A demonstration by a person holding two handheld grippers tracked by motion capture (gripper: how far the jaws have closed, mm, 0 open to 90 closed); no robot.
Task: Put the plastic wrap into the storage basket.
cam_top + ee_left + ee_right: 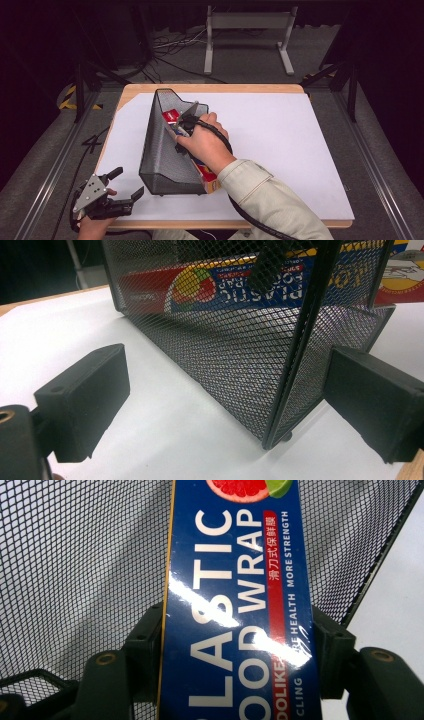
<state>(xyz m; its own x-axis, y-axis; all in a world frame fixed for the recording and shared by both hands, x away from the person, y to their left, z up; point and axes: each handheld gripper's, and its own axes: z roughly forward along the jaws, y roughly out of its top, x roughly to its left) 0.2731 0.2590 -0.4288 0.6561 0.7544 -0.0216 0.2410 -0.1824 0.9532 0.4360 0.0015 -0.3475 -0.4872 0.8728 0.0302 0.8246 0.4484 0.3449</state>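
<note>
My left gripper [124,199] sat at about seven o'clock on the table [280,150], jaws spread wide and holding nothing, my left hand [92,225] low at the near edge with the tool aimed toward two o'clock at the near corner of the mesh basket [162,160]. In the left gripper view that corner of the basket [240,365] stood between the pads without touching either.

Toward the centre, my right gripper [184,126] was closed on the plastic wrap box [209,179] (the long blue one), which lay inside the basket with its near end poking out at five o'clock; the right gripper view had the box [235,620] pinched across its width.

I judged the risk to be the box snagging on the mesh and dragging the light basket along, since nothing braced it. My right hand [205,145] reached in over the open side, forearm angled from five o'clock, wrist bent down.
</note>
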